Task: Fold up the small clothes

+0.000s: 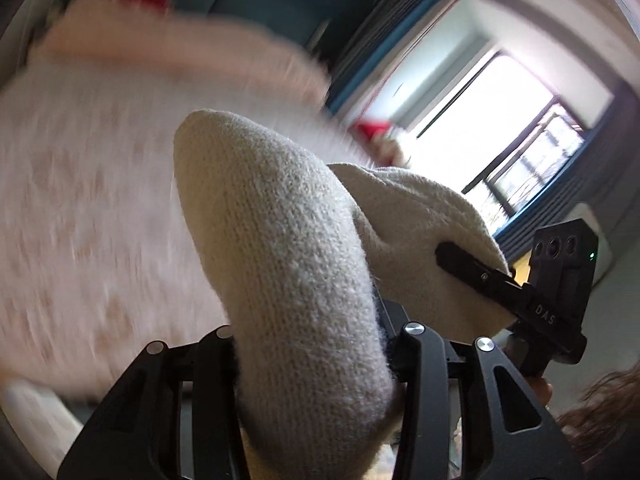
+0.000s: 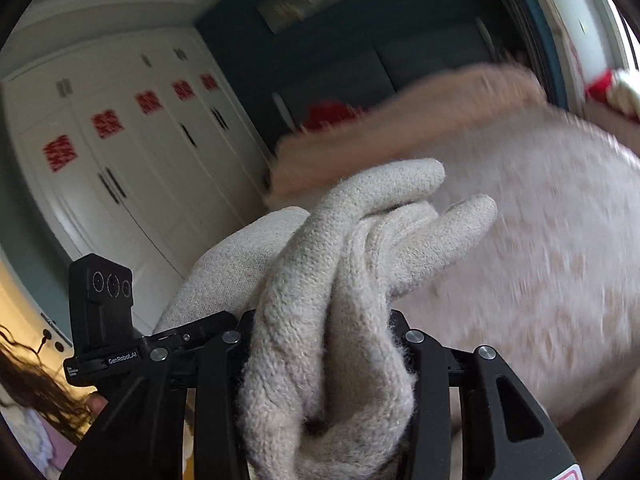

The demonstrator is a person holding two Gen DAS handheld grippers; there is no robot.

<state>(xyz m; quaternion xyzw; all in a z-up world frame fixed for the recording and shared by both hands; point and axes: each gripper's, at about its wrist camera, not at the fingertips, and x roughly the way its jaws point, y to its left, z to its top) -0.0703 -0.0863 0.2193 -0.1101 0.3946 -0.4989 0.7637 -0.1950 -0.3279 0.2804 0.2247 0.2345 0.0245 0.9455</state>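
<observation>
A cream knitted glove (image 1: pixel 280 248) is held up in the air between both grippers. My left gripper (image 1: pixel 316 356) is shut on its cuff end, and the cloth hides the fingertips. My right gripper (image 2: pixel 324 364) is shut on the bunched finger end of the glove (image 2: pixel 360 248), whose knitted fingers stick out past the jaws. The right gripper (image 1: pixel 520 300) shows in the left wrist view, clamped on the cloth. The left gripper (image 2: pixel 120 340) shows at the lower left of the right wrist view.
A pink patterned bedspread (image 1: pixel 100 200) lies blurred behind the glove, also in the right wrist view (image 2: pixel 540 240). White wardrobe doors with red decorations (image 2: pixel 120 140) stand at the left. A bright window (image 1: pixel 500 120) is at the right. A dark teal wall (image 2: pixel 360 40) is behind.
</observation>
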